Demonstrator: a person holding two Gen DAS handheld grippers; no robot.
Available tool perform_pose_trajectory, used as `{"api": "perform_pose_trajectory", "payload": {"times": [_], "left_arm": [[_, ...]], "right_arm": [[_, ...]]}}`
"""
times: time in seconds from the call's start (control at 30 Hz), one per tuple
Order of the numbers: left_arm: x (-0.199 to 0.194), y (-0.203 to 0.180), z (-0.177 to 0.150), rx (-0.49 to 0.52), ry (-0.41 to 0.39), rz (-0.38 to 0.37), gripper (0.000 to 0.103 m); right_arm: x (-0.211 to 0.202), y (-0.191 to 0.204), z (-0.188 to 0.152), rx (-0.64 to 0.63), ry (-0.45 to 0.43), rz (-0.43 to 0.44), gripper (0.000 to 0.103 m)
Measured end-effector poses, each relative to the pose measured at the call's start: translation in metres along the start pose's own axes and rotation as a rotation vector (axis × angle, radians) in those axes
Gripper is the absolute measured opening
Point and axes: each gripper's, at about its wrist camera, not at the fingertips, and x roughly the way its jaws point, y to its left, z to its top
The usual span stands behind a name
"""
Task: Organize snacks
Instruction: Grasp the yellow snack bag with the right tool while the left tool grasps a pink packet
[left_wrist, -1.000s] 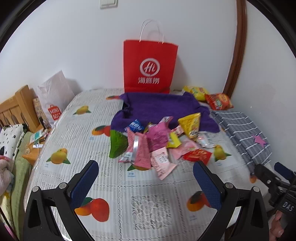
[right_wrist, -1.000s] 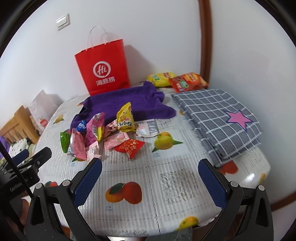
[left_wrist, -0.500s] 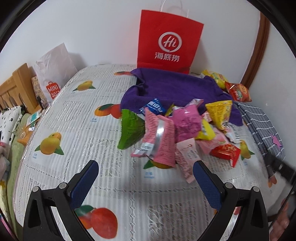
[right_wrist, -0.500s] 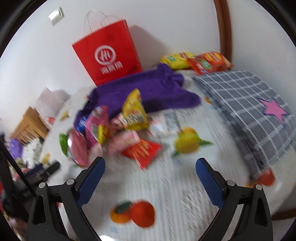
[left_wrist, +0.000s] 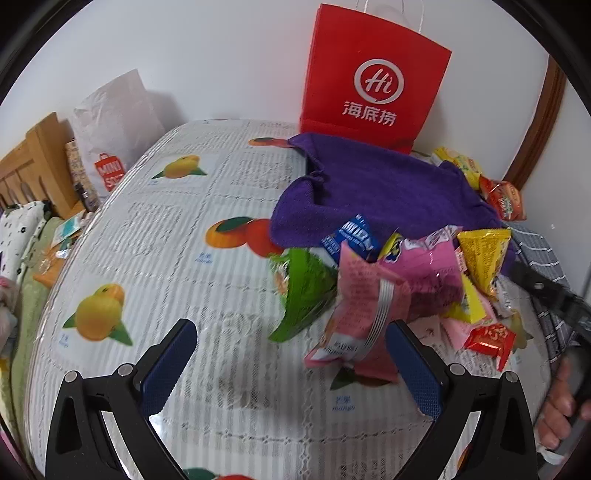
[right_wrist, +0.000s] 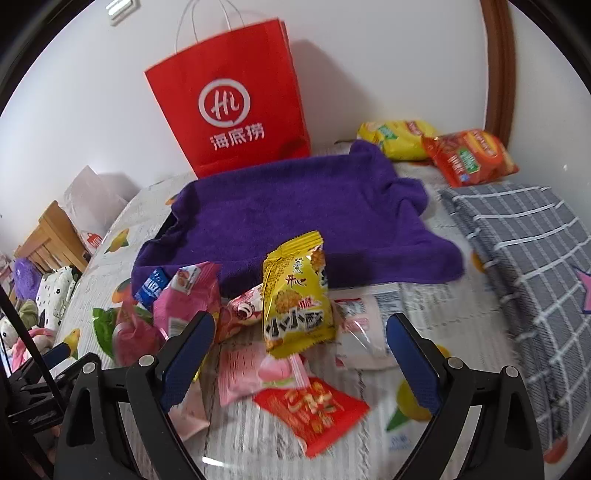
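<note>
A heap of small snack packets lies on the fruit-print tablecloth in front of a purple towel. My left gripper is open just short of a green packet and a pink packet. My right gripper is open over the heap, with a yellow packet upright between its fingers, a pale pink packet and a red packet below. Neither holds anything.
A red paper bag stands against the wall behind the towel. Yellow and orange chip bags lie at the back right. A grey checked cloth covers the table's right side. A white bag stands left.
Both grippers have moved forward and down towards the snack heap, which now looks much larger. Both stay open and nothing has been picked up.
</note>
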Motion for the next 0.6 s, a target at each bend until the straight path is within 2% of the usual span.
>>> {"api": "perform_pose_trajectory", "payload": {"times": [0.1, 0.17, 0.27, 0.4, 0.43, 0.47, 0.57, 0.6], "left_arm": [[0.002, -0.003, 0.004, 0.002, -0.011, -0.044, 0.102], [0.006, -0.009, 0.006, 0.009, 0.002, -0.085, 0.102], [0.009, -0.019, 0.006, 0.03, 0.003, -0.117, 0.102], [0.017, -0.033, 0.005, 0.068, 0.018, -0.117, 0.101], [0.019, -0.037, 0.004, 0.079, 0.022, -0.107, 0.101], [0.02, -0.04, 0.003, 0.092, 0.024, -0.096, 0.1], [0.025, -0.045, 0.0, 0.113, 0.029, -0.082, 0.097], [0.026, -0.046, 0.0, 0.116, 0.031, -0.086, 0.092]], "right_arm": [[0.018, -0.003, 0.004, 0.001, 0.019, -0.003, 0.092], [0.029, -0.005, 0.007, 0.003, 0.033, -0.005, 0.083], [0.037, -0.004, 0.009, -0.015, 0.035, -0.026, 0.078], [0.049, 0.001, 0.009, -0.057, 0.055, -0.028, 0.062], [0.052, 0.002, 0.009, -0.061, 0.068, -0.023, 0.053], [0.056, 0.002, 0.008, -0.063, 0.082, -0.014, 0.049], [0.053, 0.001, 0.006, -0.061, 0.077, -0.012, 0.046], [0.051, 0.0, 0.006, -0.056, 0.075, -0.015, 0.045]]}}
